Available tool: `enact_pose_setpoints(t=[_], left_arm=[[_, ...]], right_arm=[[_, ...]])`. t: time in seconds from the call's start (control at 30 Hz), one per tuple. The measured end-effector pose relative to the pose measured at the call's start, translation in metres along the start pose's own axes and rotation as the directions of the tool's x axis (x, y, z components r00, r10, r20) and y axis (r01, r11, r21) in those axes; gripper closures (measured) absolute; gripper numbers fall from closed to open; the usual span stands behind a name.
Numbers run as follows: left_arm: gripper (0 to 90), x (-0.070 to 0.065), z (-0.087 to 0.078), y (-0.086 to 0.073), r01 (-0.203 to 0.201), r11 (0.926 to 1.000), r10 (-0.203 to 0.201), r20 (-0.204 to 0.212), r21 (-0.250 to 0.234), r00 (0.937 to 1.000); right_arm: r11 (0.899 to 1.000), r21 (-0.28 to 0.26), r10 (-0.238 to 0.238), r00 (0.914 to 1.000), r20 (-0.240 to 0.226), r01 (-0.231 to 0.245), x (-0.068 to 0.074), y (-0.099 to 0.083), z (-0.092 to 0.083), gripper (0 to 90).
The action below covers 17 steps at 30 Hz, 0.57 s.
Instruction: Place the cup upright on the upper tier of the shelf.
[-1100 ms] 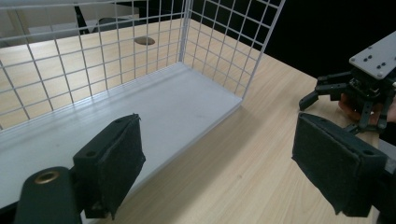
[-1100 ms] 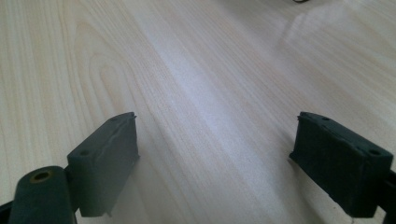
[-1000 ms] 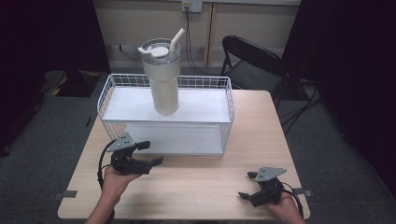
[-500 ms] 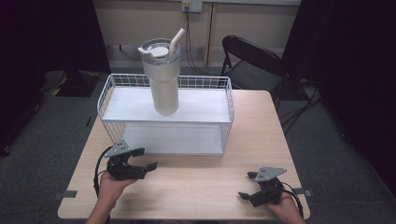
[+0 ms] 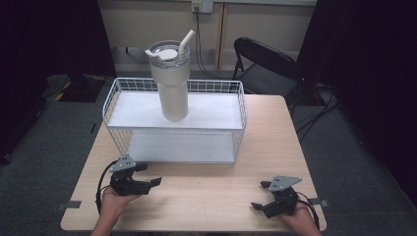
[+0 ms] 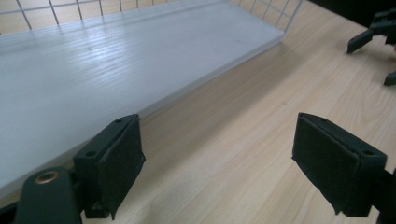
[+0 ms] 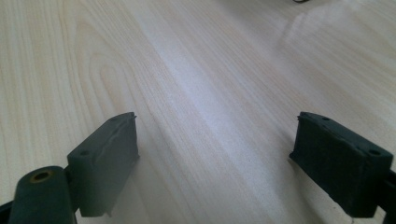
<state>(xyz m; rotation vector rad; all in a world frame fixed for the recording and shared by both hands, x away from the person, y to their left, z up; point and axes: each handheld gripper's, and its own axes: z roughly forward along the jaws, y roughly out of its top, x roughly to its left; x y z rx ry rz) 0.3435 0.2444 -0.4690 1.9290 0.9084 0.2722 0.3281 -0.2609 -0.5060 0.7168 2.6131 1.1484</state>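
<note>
A tall cream tumbler [image 5: 169, 78] with a lid and straw stands upright on the top shelf of a white wire rack [image 5: 236, 105] at the back of the wooden table [image 5: 206, 189]. My left gripper [image 5: 150, 174] is held open low over the table, in front of the rack's left end. In the left gripper view its jaws [image 6: 219, 158] stand wide apart with nothing between them, facing the rack's white lower board [image 6: 116, 70]. My right gripper [image 5: 260, 195] rests near the front right corner, open and holding nothing; the right gripper view [image 7: 215, 158] has bare wood between its jaws.
A black folding chair [image 5: 265, 64] stands behind the table's right side. Cables hang from a wall outlet [image 5: 201, 6] behind the rack. The far-off right gripper [image 6: 373, 35] appears at the top right of the left gripper view. Bare wood lies between the two grippers.
My left gripper has drawn back toward the near edge and slightly left, away from the rack. The right gripper and the tumbler have not moved.
</note>
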Motion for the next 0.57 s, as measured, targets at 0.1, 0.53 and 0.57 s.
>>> enact_pose_setpoints(t=[0.1,0.53,0.57], left_arm=[[15.7,0.001,0.001,-0.002,0.0,0.9999,0.0,-0.008,0.012,1.0],[15.9,0.002,-0.001,-0.011,-0.023,0.996,0.027,-0.042,0.086,0.9988],[15.9,0.002,-0.001,-0.011,-0.023,0.996,0.027,-0.042,0.086,0.9988]], right_arm=[[1.0,0.0,0.0,1.0,0.0,0.0,0.0,0.0,0.0,13.5],[1.0,0.0,0.0,1.0,0.0,0.0,0.0,0.0,0.0,13.5],[1.0,0.0,0.0,1.0,0.0,0.0,0.0,0.0,0.0,13.5]])
